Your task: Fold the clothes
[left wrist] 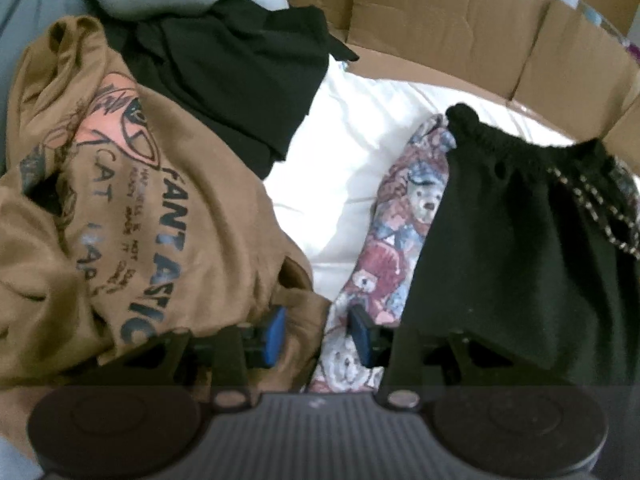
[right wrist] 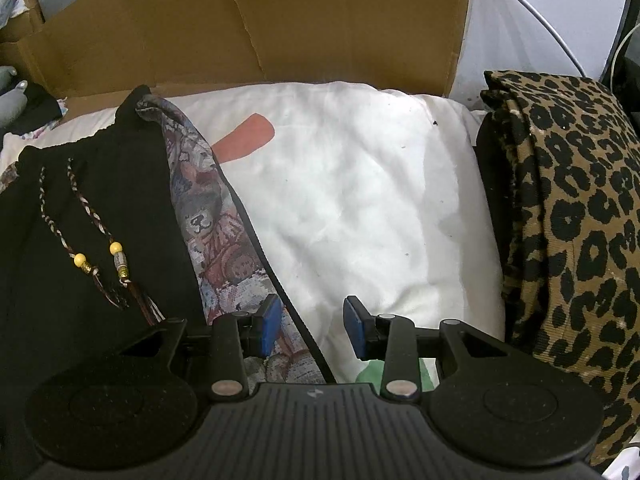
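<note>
With both jaws parted and empty, the left gripper [left wrist: 318,334] and right gripper [right wrist: 311,327] should each pinch 1 edge of the teddy-bear print garment [left wrist: 404,216] cleanly, clear of the brown printed T-shirt [left wrist: 168,216].

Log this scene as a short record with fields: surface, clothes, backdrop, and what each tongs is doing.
surface: white bedding
clothes: brown printed shirt at left; bear-print garment with black waistband and beaded cords in the middle; leopard-print piece folded at right; black garment behind the shirt
backdrop: cardboard
left tongs: open, over the gap between shirt and bear print, gripping nothing
right tongs: open, over the bear print's black-trimmed edge, gripping nothing
</note>
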`<action>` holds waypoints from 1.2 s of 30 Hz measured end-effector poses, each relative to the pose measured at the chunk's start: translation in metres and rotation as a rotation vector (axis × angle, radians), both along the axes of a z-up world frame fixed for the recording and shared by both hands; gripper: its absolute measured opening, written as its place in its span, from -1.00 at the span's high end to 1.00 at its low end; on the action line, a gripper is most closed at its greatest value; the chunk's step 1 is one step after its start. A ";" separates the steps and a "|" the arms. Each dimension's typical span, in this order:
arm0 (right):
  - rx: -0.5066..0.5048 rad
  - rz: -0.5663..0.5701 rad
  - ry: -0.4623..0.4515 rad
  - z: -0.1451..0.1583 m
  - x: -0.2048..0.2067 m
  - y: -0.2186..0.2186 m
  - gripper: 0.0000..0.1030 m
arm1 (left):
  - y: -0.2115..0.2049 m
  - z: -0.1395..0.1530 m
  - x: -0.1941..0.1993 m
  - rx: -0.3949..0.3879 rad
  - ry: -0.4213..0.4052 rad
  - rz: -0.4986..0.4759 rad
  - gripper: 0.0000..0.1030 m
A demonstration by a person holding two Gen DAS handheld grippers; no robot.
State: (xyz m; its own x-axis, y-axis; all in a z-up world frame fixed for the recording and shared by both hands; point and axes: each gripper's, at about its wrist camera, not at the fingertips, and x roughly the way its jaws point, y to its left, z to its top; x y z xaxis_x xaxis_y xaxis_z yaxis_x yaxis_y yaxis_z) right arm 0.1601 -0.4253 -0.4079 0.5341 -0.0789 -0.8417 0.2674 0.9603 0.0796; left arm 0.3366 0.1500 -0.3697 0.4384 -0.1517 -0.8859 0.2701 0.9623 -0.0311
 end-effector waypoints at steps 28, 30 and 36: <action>-0.007 -0.010 -0.020 -0.001 -0.001 -0.006 0.19 | -0.036 -0.020 0.017 0.035 -0.026 -0.049 0.31; -0.004 -0.005 -0.035 0.002 -0.001 -0.006 0.18 | -0.033 -0.014 0.017 0.015 -0.039 -0.047 0.31; -0.001 0.024 -0.039 0.001 0.011 -0.005 0.19 | -0.026 -0.011 0.023 -0.021 -0.030 -0.024 0.29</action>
